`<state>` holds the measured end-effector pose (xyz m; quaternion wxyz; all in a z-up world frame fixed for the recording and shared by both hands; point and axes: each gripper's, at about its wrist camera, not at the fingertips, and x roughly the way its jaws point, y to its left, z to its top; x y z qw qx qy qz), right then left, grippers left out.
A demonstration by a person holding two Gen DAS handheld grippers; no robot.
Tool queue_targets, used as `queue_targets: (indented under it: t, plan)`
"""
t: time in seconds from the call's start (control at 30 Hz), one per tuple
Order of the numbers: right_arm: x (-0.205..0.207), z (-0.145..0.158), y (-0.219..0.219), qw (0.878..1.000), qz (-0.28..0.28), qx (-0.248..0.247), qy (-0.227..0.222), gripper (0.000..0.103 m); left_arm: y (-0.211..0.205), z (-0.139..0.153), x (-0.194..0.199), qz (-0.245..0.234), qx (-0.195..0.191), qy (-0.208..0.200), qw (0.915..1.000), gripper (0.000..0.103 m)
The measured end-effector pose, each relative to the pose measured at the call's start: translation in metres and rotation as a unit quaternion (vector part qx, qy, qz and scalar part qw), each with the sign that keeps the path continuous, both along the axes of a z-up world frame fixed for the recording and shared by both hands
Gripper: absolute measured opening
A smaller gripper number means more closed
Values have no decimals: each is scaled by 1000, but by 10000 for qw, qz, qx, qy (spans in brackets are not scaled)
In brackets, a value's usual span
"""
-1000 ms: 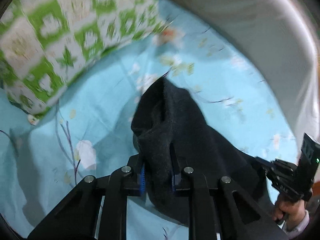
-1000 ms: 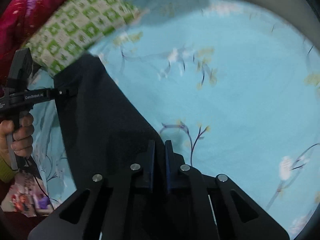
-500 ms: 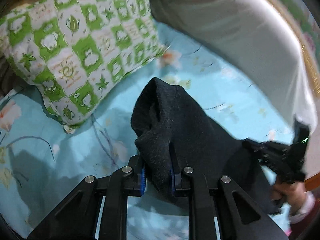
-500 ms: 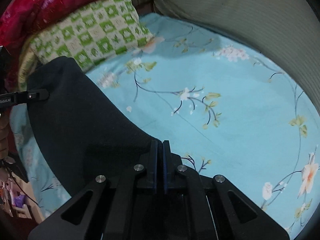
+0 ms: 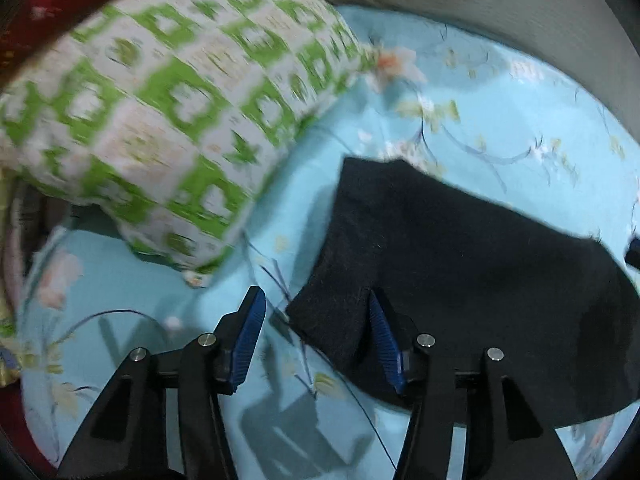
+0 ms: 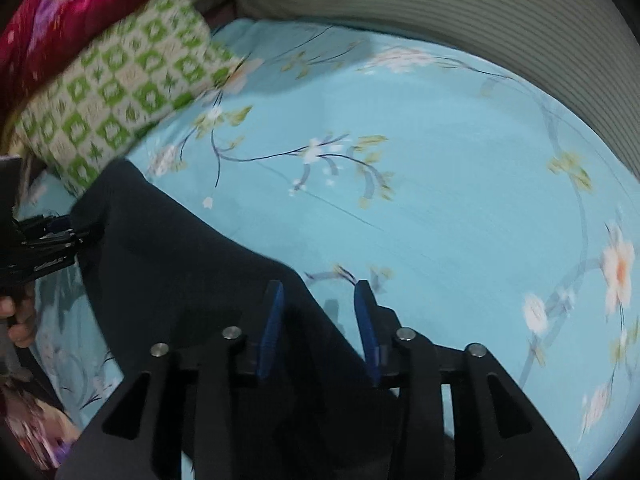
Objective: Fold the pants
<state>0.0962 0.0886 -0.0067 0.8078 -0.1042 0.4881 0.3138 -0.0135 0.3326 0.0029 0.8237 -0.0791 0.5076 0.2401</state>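
With both jaws just spread off the dark, flat-lying knit pants [image 5: 460, 248], lift left gripper [image 5: 316, 328] and right gripper [image 6: 318, 324] straight up, sparing the fold on the blue floral bedsheet [image 6: 420, 208].

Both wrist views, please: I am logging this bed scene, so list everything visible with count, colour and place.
pants: one, black, flat on the sheet, between both grippers.
bedsheet: one, light blue with flowers, under everything.
pillow: one, green and white check, at the head, left of the pants.
grey cushion: one, ribbed, along the sheet's far edge.
red fabric: one, behind the pillow.
left gripper: black, blue pads, jaws just opened, pants corner between them unpressed.
right gripper: same, just opened over the pants edge.
hand: one, holding the left gripper.
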Motion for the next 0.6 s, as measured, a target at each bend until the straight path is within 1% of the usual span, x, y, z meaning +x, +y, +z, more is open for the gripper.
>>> queue_targets:
  t: [0.1, 0.17, 0.23, 0.33, 0.37, 0.43, 0.47, 0.57, 0.6]
  plan:
    - [-16, 13, -42, 9988, -424, 252, 7, 49, -7, 23, -3, -77, -105, -295, 9995, 53]
    - [-29, 19, -64, 9974, -639, 325, -61, 51, -20, 36, 5, -320, -182, -463, 9983, 53]
    - [-46, 24, -91, 9950, -874, 471, -70, 53, -36, 43, 15, -547, -248, -540, 9967, 53]
    - [-69, 22, -124, 9904, -1250, 582, 3, 54, -69, 51, 32, -1049, -457, -624, 9915, 53]
    - [-75, 20, -134, 9888, -1370, 588, 40, 54, -86, 52, 39, -1330, -539, -634, 9876, 54]
    - [-90, 16, -159, 9837, -1678, 636, 137, 54, -110, 49, 52, -1717, -655, -558, 9814, 56]
    - [-95, 13, -166, 9813, -1806, 644, 182, 54, -129, 44, 60, -1998, -735, -481, 9759, 56]
    - [-116, 8, -201, 9711, -2269, 667, 317, 54, -170, 38, 73, -2607, -859, -322, 9611, 56]
    - [-123, 7, -212, 9671, -2422, 695, 344, 54, -187, 35, 77, -2842, -899, -258, 9542, 56]
